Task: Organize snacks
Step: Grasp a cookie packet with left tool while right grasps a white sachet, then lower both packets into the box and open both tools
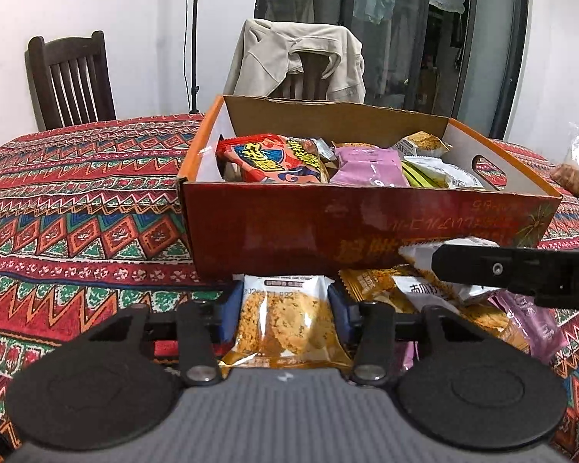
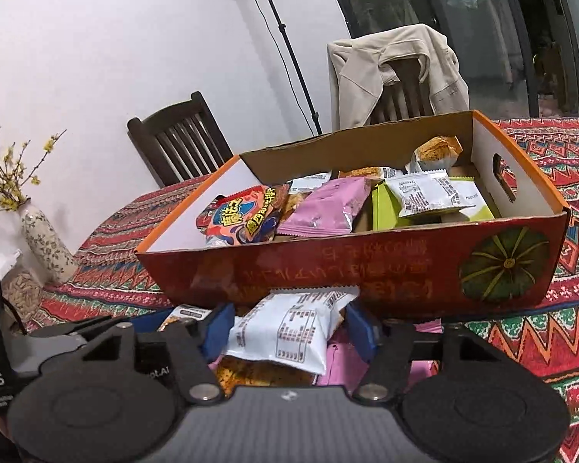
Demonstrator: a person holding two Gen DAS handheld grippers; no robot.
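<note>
A red-and-orange cardboard box [image 1: 328,223] [image 2: 328,266] stands on the patterned tablecloth, holding several snack packets. In the left wrist view my left gripper [image 1: 285,305] has its blue pads pressed on both sides of a clear packet of oat crisps [image 1: 285,328], just in front of the box. In the right wrist view my right gripper [image 2: 287,328] is shut on a white printed snack packet [image 2: 285,332], held over a pile of loose packets. One black finger of the right gripper [image 1: 521,270] reaches in from the right in the left wrist view.
Loose orange [image 1: 370,285] and purple [image 1: 529,324] packets lie before the box. A clear bag of snacks [image 1: 575,166] sits at the far right. A flowered vase [image 2: 44,239] stands at the table's left edge. Two chairs, one draped with a beige jacket [image 1: 297,61], stand behind the table.
</note>
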